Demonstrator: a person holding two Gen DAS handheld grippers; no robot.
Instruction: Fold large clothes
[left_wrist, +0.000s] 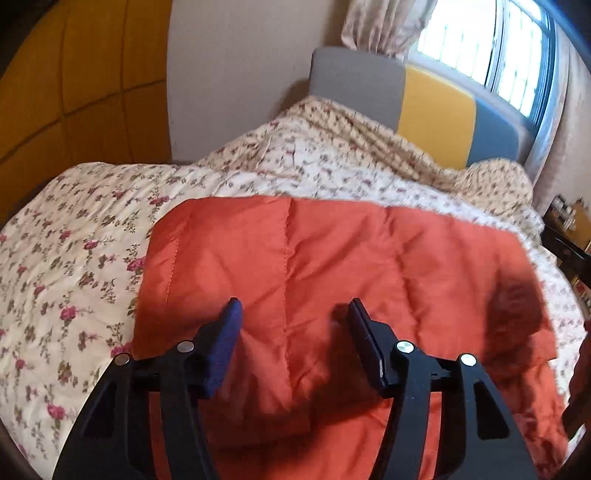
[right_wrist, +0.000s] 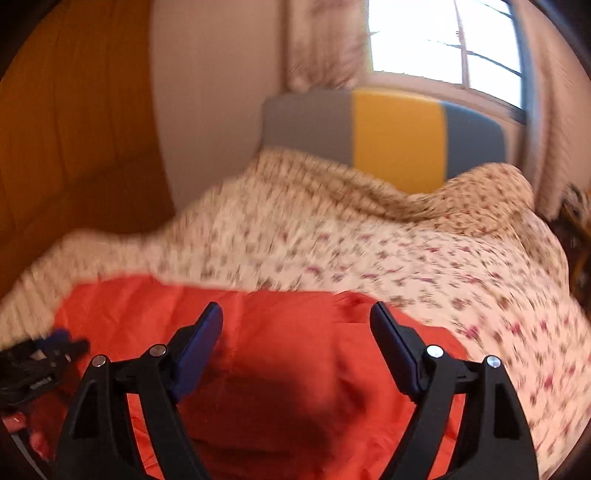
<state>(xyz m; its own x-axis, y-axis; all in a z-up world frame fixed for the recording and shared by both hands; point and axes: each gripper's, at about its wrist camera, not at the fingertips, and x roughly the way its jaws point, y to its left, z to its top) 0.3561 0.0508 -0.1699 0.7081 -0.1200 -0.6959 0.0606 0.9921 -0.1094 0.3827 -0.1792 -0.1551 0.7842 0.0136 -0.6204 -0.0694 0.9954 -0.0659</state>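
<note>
An orange quilted garment (left_wrist: 332, 266) lies spread flat on the floral bedspread (left_wrist: 74, 258). My left gripper (left_wrist: 293, 308) hovers over the garment's near middle, its jaws wide open and empty. In the right wrist view the same orange garment (right_wrist: 288, 369) fills the lower middle, and my right gripper (right_wrist: 295, 314) is open and empty above its far edge. The left gripper (right_wrist: 40, 354) shows at the left edge of the right wrist view, over the garment. The right wrist view is blurred by motion.
The bed has a grey, yellow and blue headboard (left_wrist: 436, 92) under a bright window (left_wrist: 480, 40) with curtains. A wooden wardrobe (left_wrist: 74, 74) stands at the left. Dark furniture (left_wrist: 569, 236) sits to the right of the bed. The floral bedspread (right_wrist: 406, 240) bunches up near the headboard.
</note>
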